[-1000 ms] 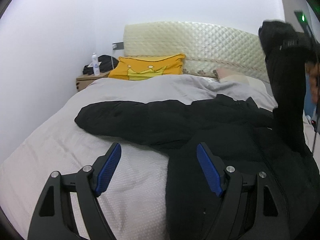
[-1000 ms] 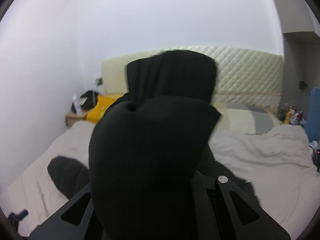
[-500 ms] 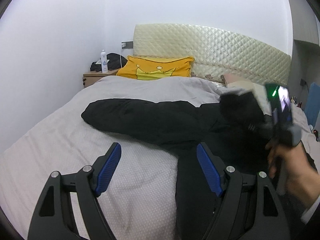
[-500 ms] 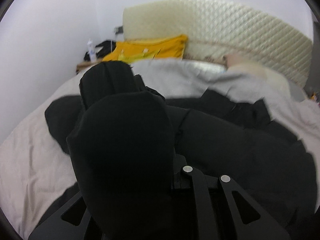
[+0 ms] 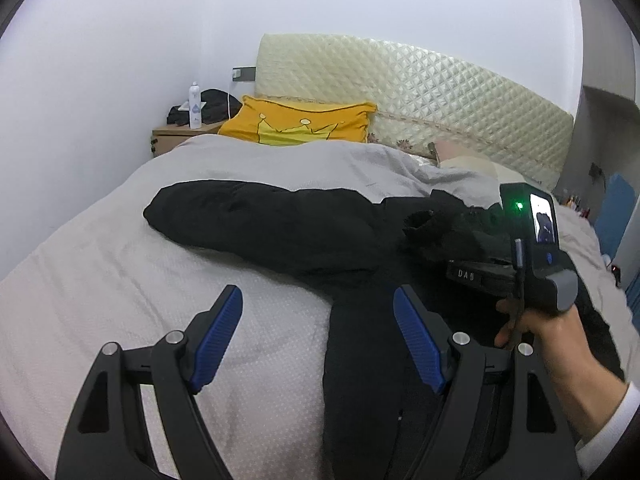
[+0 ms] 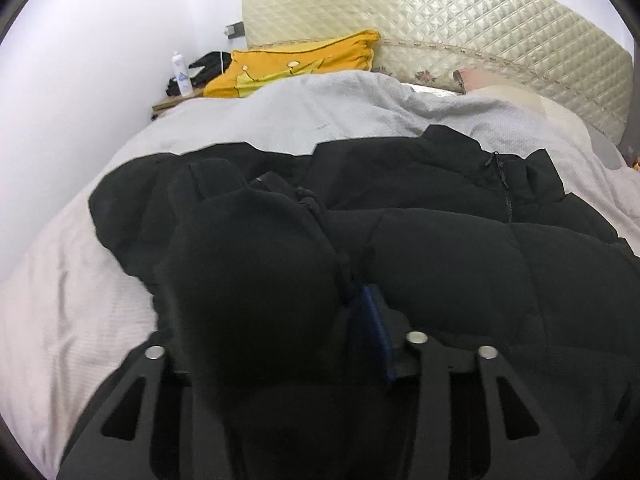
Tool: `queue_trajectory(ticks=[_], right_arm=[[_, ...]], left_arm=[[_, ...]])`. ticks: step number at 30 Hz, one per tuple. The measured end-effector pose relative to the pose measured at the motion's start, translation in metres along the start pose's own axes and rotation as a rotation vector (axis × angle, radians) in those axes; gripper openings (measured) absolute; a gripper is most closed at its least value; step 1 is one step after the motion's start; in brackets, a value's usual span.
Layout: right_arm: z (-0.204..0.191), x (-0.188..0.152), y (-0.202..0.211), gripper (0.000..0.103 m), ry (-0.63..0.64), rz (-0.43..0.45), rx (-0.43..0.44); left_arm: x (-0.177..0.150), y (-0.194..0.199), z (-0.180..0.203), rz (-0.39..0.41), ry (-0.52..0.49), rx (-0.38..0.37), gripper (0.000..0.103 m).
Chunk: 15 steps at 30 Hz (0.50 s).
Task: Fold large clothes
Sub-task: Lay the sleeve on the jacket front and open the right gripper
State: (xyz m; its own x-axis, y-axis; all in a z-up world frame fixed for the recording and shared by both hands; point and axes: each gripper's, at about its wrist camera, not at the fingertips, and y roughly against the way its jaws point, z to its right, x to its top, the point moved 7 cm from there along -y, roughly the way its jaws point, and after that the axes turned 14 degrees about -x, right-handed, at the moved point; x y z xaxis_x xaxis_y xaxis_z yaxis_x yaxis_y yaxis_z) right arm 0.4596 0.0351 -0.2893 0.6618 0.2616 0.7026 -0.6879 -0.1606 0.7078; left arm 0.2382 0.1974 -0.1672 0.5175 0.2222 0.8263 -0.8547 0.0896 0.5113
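A black puffer jacket (image 6: 460, 248) lies spread on the grey bed cover (image 5: 120, 280), its left sleeve (image 5: 260, 224) stretched out sideways. The other sleeve (image 6: 248, 248) is folded over onto the jacket's body and lies between the jaws of my right gripper (image 6: 272, 296). Those jaws are opening; one blue pad (image 6: 374, 320) shows beside the cloth, the other is hidden under it. In the left wrist view a hand (image 5: 548, 332) holds that gripper low over the jacket. My left gripper (image 5: 318, 332) hovers open above the jacket's lower edge, with nothing between its pads.
A yellow pillow (image 5: 304, 124) leans on the quilted cream headboard (image 5: 420, 92). A wooden nightstand (image 5: 176, 140) at the back left carries a white bottle (image 5: 195, 104) and dark items. A white wall runs along the bed's left side.
The right gripper came down from high up, carrying the sleeve onto the jacket's body, and its jaws have parted. The left gripper stayed where it was, open.
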Motion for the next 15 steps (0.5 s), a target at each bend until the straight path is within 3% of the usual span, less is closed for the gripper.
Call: queue_trajectory(ticks=[6,8,9,10,15], right_arm=[[-0.001,0.000,0.034,0.052,-0.009,0.026,0.050],[0.002,0.002,0.047,0.061,-0.008,0.045,0.061],[0.004,0.003,0.055,0.076,-0.007,0.064,0.063],[0.007,0.005,0.063,0.082,-0.006,0.081,0.061],[0.028,0.018,0.109,0.082,-0.024,0.144,0.059]], left_arm=[[0.009,0.014,0.007,-0.002,-0.004,0.008,0.078],[0.012,0.020,0.009,-0.007,0.004,0.015,0.078],[0.014,0.024,0.009,-0.003,0.012,0.011,0.078],[0.016,0.028,0.011,0.004,0.023,0.002,0.078],[0.024,0.043,0.024,0.008,0.037,-0.027,0.078]])
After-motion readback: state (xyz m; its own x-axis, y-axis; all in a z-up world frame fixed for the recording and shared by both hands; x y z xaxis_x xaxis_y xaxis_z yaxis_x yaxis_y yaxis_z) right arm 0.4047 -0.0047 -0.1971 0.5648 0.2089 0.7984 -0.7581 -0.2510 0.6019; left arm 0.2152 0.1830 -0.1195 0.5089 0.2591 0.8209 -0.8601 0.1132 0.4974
